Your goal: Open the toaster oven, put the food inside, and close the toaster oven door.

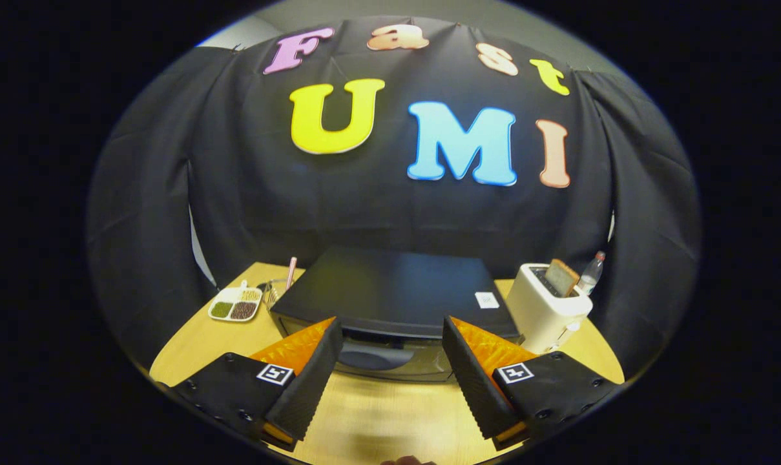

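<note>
Gripper view, jaws spread wide, empty, facing closed toaster oven [393,294]

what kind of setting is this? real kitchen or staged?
Looks staged: a recording booth, not a real kitchen. A wooden table stands against draped black cloth, holding a black toaster oven, a white toaster with bread in it, and a divided snack dish. The gripper is open, ahead of the oven door.

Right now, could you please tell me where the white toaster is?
In the gripper view, the white toaster stands on the wooden table just right of the black toaster oven, beyond the open tongs, with a plastic bottle behind it.
</note>
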`<state>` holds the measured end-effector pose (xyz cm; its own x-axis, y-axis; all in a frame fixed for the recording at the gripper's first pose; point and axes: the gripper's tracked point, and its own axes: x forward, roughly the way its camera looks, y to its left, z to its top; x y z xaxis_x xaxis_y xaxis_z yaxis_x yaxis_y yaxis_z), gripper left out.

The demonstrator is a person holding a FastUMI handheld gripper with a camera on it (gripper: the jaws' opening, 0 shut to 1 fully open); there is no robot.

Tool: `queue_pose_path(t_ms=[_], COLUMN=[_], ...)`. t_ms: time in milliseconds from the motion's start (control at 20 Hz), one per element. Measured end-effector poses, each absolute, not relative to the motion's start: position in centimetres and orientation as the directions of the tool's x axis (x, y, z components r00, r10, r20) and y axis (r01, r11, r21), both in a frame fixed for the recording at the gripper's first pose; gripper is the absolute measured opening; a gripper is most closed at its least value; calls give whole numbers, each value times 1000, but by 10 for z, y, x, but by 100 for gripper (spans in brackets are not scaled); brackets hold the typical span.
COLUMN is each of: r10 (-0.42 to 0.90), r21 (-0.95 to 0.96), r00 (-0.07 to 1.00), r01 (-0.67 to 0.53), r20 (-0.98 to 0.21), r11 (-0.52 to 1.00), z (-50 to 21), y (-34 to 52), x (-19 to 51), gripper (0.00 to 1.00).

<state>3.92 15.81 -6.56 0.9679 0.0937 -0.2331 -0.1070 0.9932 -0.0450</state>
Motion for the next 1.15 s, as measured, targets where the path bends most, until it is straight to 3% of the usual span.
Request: queue_pose_path(t_ms=[550,750,950,1150], r10=[-24,-71,-149,-138], r21=[-47,-85,-2,-5], r00=[999,996,988,990], r01=[22,67,149,138], r20=[-47,-54,-28,-20], r11=[999,994,989,990], z=[3,-6,-6,-3], y=[57,22,-8,-8], x=[-21,-50,-70,-69], gripper=[98,98,98,98])
